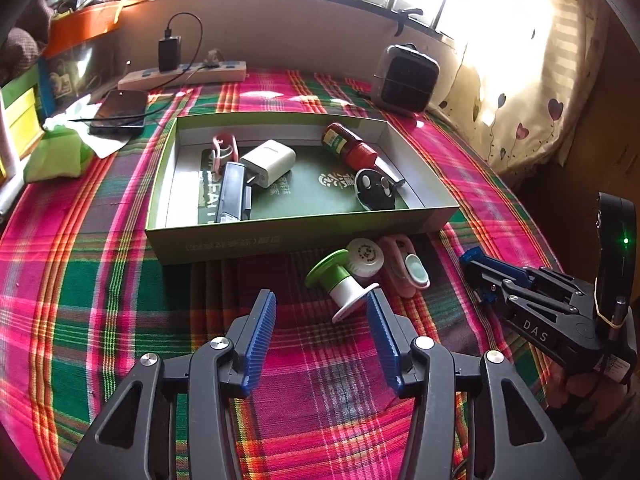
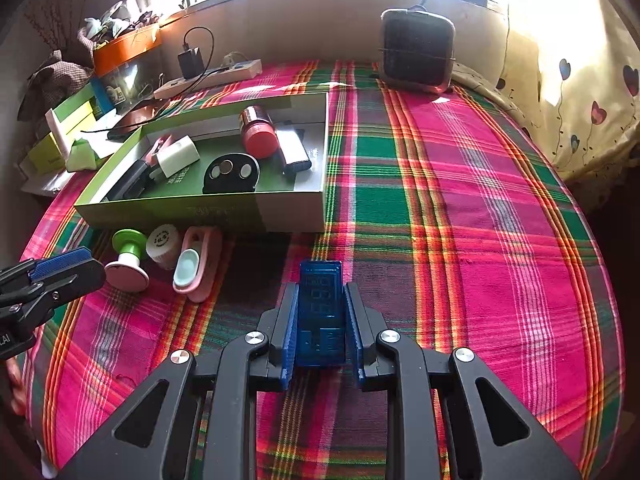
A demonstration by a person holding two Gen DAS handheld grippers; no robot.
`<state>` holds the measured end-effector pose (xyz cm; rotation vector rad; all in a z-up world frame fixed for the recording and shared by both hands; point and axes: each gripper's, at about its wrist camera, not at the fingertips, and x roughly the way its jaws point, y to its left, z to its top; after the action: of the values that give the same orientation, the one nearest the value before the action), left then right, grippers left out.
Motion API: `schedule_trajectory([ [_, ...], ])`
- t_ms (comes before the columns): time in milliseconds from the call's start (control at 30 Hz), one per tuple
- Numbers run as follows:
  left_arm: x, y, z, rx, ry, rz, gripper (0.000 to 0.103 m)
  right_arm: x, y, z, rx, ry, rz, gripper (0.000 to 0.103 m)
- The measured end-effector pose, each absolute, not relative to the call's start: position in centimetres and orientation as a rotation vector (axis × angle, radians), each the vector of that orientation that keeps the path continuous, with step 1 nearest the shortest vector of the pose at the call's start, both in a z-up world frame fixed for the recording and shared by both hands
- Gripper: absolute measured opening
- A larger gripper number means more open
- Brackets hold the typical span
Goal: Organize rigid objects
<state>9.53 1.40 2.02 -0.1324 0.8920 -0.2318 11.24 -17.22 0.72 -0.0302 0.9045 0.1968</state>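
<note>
A: Start with the right tongs [image 2: 322, 320]. What have they got?

B: They're clamped on a translucent blue block [image 2: 322, 312], one blue pad pressed to each side, with its top end poking out past the fingertips. From the left wrist view the same tongs [image 1: 474, 268] sit low at the right, over the plaid cloth [image 2: 460, 200].

A: And the left tongs [image 1: 322, 312]?

B: Spread fairly wide, nothing between the pads. The right-hand pad [image 1: 380, 328] is just beside the white flange of a green-and-white spool [image 1: 340, 280] lying on its side; I can't tell if it touches.

A: What lies around that spool?

B: A small white round cap [image 1: 365, 257] right behind it, and a pink clip with a pale teal pad [image 1: 404, 272] next to that. All three sit on the cloth just in front of the near wall of the shallow green box [image 1: 248, 240].

A: Inside the box?

B: A white charger plug [image 1: 268, 162], a dark stapler-like bar [image 1: 232, 196], a pink clip [image 1: 225, 148] in the far left corner, a red-capped bottle [image 1: 348, 146] on its side, a black oval piece with round silvery spots [image 1: 374, 190], and a silver-black lighter-shaped thing [image 2: 294, 148] beside the bottle.

A: Further out?

B: A power strip [image 1: 184, 74] with a black adapter along the wall, a phone [image 1: 120, 112] at the left, a small dark heater [image 2: 416, 48] under the window.
</note>
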Motion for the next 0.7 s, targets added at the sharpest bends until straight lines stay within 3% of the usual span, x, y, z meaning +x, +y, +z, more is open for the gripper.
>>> schedule_trajectory([
  [700,12.2,-1.1,0.7,0.003,0.929,-0.202,0.05,10.8,-19.9,0.7,0.0,0.904,0.183,0.023],
])
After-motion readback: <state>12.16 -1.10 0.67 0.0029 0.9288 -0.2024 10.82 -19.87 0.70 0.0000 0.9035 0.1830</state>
